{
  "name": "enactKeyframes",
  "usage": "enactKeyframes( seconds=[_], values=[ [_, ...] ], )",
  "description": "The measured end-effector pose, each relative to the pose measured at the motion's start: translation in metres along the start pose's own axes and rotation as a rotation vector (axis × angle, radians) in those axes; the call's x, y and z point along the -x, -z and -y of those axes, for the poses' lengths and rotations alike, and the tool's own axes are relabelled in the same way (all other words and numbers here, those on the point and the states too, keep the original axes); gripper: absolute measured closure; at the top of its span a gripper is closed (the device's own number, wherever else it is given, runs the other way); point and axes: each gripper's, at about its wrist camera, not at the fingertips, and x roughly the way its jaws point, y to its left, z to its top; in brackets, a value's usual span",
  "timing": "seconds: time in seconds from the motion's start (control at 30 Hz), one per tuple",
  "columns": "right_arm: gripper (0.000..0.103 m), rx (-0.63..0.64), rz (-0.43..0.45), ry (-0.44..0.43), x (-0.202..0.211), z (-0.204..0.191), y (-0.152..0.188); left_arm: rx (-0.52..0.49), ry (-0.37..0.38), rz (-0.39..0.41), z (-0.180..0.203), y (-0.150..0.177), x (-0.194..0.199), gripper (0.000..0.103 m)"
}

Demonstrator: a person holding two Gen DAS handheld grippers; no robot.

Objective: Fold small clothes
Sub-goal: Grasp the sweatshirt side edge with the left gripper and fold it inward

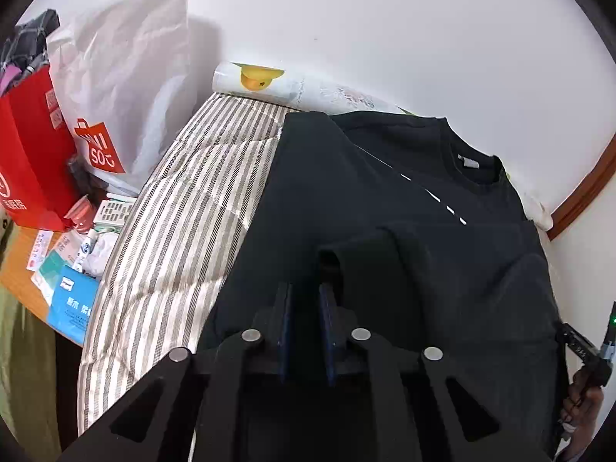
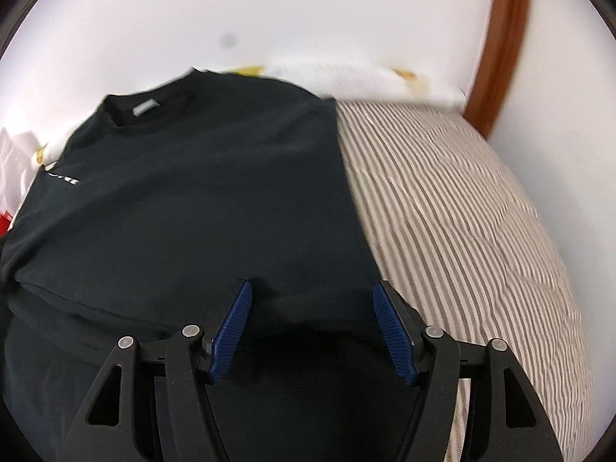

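Clutter crowded the wooden side table (image 1: 15,269) left of the bed: a red bag (image 1: 30,154), a white shopping bag (image 1: 123,88) and a blue packet (image 1: 73,308), none of it reaching the shirt. The striped mattress (image 1: 173,208) met a white wall (image 1: 385,19) with brown wood trim (image 2: 504,38), and the black T-shirt (image 1: 346,200) lay flat on it, collar toward the wall. My left gripper (image 1: 306,308) was pinched on a raised fold of cloth near the hem, while my right gripper (image 2: 312,323) stood open over the hem's edge.
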Motion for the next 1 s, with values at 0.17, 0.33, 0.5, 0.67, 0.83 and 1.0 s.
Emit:
enactKeyframes(
  seconds=[0.17,0.33,0.5,0.67,0.83,1.0],
  values=[
    [0.040,-0.031,0.035,0.021,0.031,0.025,0.017,-0.037,-0.031,0.017,0.014,0.015,0.018,0.089],
    [0.040,-0.034,0.078,0.016,0.068,0.044,0.041,-0.072,-0.056,0.042,0.031,0.035,0.043,0.089],
    [0.040,-0.016,0.096,0.046,0.093,0.052,0.061,-0.096,-0.082,0.063,0.046,0.061,0.071,0.089],
    [0.043,-0.038,0.092,0.004,0.115,0.061,0.085,-0.093,-0.075,0.067,0.052,0.089,0.095,0.089],
    [0.046,-0.013,0.067,-0.022,0.128,0.058,0.113,-0.114,-0.089,0.059,0.053,0.117,0.115,0.089],
    [0.046,-0.002,0.038,-0.053,0.137,0.052,0.141,-0.104,-0.101,0.057,0.042,0.144,0.130,0.082]
  ],
)
